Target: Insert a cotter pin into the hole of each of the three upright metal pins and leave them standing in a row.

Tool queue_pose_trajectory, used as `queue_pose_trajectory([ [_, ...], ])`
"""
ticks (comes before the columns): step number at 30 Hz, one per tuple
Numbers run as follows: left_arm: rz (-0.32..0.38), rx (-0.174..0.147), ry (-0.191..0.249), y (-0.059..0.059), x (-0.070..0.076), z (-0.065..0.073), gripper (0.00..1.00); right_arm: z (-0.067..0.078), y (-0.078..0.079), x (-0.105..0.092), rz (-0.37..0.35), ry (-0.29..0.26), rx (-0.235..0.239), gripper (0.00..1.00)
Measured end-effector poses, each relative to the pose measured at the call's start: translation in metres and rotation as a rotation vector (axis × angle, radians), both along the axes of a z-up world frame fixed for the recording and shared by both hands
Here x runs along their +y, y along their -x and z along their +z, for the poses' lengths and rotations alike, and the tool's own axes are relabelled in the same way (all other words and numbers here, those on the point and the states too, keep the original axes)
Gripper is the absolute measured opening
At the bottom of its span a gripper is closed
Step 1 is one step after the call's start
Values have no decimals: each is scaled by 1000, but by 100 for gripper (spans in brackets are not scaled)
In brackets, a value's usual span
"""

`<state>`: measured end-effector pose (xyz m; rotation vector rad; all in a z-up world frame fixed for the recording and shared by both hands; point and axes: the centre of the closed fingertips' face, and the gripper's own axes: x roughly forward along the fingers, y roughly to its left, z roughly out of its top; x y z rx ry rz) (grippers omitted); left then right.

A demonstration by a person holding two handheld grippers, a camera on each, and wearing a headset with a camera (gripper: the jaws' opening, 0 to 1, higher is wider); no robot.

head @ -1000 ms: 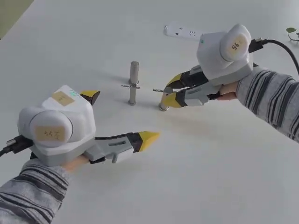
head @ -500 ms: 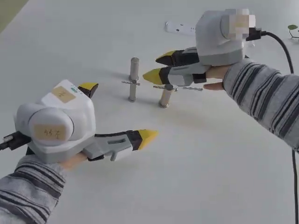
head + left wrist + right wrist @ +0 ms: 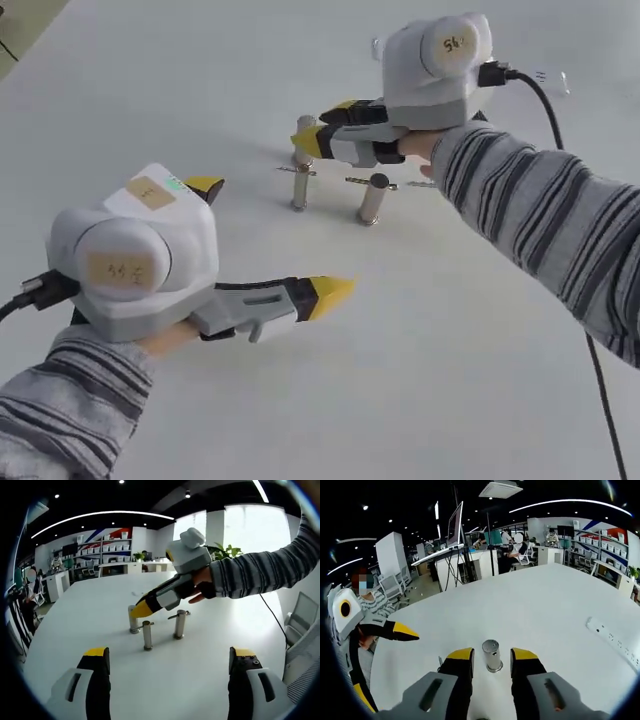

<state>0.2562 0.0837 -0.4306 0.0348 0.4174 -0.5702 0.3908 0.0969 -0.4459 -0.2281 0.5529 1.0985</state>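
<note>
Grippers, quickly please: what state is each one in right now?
Left gripper: open, holding nothing.
Right gripper: open, jaws either side of an upright grey metal pin, not gripping it.

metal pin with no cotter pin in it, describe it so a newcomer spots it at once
On the white workbench, look just ahead of the right hand-held gripper. The one meant is the rear metal pin, seen between that gripper's open jaws in the right gripper view. Its two neighbours each carry a cotter pin crosswise near the top; this one is bare.
</note>
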Motion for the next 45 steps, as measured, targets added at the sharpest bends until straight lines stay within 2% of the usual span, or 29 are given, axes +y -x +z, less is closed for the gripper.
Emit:
queue_pose_trajectory([
  [4,3,1,5,-1,1,-1,99,-6,-8,2,-16,-6,11,20],
  [11,4,10,5,0,2,-3,98,-5,-3,4,10,-13,14,12],
  [15,3,8,5,0,1,-3,97,-3,1,5,51,12,-37,9],
  [19,3,12,2,1,0,-3,97,-2,5,5,67,30,-54,8],
  [24,-1,9,1,0,-1,-2,97,0,1,1,64,44,-73,8],
  [27,-2,9,-4,0,-1,-1,96,2,-1,-6,55,66,-93,8],
  [33,-3,10,-6,1,-2,1,96,9,1,-25,27,75,-107,8],
  [45,-23,5,-13,5,-9,7,96,11,1,-80,-77,119,-95,7],
])
